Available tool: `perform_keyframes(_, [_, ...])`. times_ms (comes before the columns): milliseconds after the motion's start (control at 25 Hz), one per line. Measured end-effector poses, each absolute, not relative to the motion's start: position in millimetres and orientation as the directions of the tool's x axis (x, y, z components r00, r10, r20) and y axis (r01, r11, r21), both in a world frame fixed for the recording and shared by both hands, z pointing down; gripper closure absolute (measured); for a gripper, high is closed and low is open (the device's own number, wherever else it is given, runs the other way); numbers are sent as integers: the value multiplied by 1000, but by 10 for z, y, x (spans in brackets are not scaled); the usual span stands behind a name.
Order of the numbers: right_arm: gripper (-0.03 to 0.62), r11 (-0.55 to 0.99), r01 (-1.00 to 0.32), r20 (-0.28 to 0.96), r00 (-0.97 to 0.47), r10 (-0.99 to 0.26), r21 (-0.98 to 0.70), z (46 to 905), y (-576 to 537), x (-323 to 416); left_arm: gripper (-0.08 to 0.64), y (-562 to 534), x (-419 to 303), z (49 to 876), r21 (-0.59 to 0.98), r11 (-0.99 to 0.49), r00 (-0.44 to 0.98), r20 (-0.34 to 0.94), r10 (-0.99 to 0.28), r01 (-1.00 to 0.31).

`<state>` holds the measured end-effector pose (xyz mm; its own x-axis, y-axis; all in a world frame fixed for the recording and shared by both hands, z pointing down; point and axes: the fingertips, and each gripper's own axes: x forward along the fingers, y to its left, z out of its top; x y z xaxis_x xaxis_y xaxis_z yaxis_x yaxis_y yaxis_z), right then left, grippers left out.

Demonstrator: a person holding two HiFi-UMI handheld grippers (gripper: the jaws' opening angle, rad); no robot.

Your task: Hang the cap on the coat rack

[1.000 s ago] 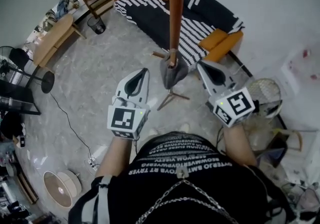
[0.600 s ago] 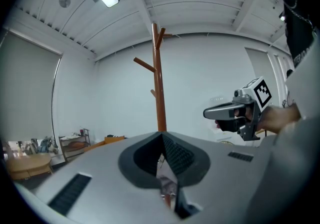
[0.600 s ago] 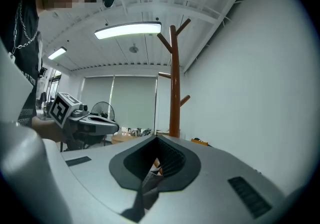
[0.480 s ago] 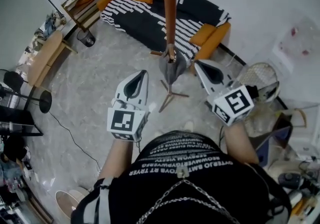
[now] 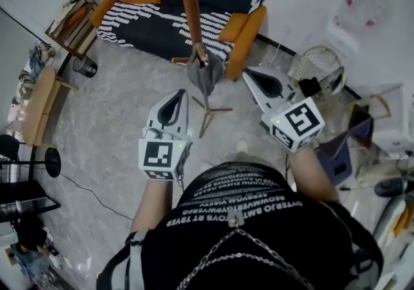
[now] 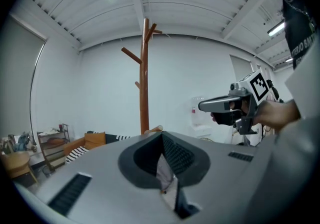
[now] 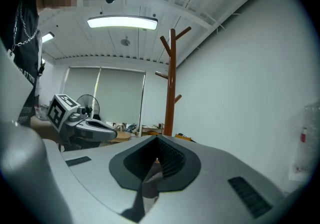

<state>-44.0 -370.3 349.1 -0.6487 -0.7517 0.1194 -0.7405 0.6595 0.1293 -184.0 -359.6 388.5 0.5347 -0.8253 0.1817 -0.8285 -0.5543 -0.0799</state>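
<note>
The brown wooden coat rack [image 5: 189, 4] stands on the marble floor in front of me. A grey cap [image 5: 206, 75] hangs on one of its low pegs, just above the rack's feet. In the head view my left gripper [image 5: 179, 93] is shut and empty, below and left of the cap. The right gripper [image 5: 247, 74] is also shut and empty, a little to the right of the cap and apart from it. The left gripper view shows the rack [image 6: 144, 75] ahead and the right gripper [image 6: 235, 105] beside it. From the right gripper view I see the rack [image 7: 171, 83] and the left gripper [image 7: 82, 125].
A black-and-white striped sofa [image 5: 174, 20] with orange cushions stands behind the rack. To the left are a wooden shelf [image 5: 71, 20], a small bin [image 5: 85, 66] and a wooden table [image 5: 35, 104]. A white wire basket [image 5: 317, 65] and clutter lie at the right.
The rack and cap have slid left and farther off in the head view as the view turned. Both grippers stay shut and empty, now a little farther from the cap.
</note>
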Motion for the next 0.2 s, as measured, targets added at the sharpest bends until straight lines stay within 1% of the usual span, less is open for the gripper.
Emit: perform_keyframes(200, [601,638,-756,127,-625,-770,146,3537,-3626,-456,557,-3605,-1829,4048,-78,-585,563,194,-803,-807])
